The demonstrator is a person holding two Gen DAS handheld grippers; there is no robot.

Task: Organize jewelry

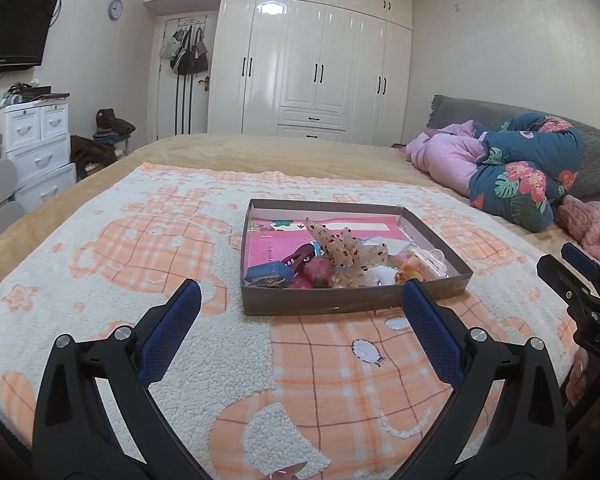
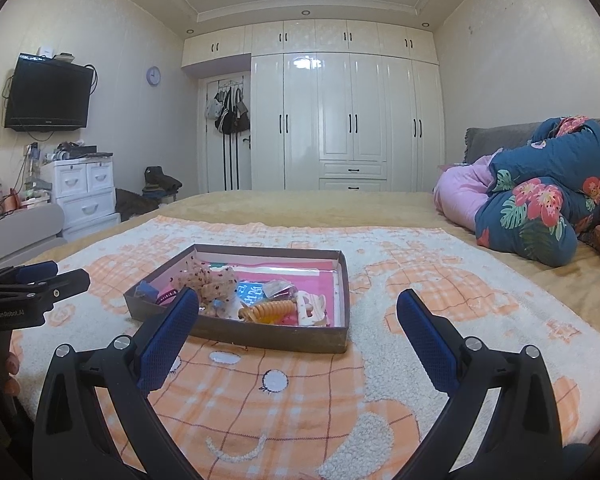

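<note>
A shallow brown cardboard box (image 1: 356,300) lies on the blanket, holding a jumble of hair accessories. Among them are a spotted fabric bow (image 1: 340,248), a dark red clip (image 1: 298,258), a pink pompom (image 1: 316,270) and a small blue case (image 1: 270,272). The right wrist view shows the same box (image 2: 260,336) with an orange claw clip (image 2: 268,310) and a white clip (image 2: 312,308). My left gripper (image 1: 302,288) is open, just short of the box's near wall. My right gripper (image 2: 298,295) is open too, in front of the box's right half. Neither holds anything.
The box rests on an orange-and-white fleece blanket (image 1: 140,240) spread over a bed. A small reddish clip (image 1: 288,472) peeks in at the bottom edge. A floral quilt bundle (image 1: 532,160) and a pink knit item (image 1: 592,228) lie at the right. White drawers (image 1: 40,140) stand left of the bed.
</note>
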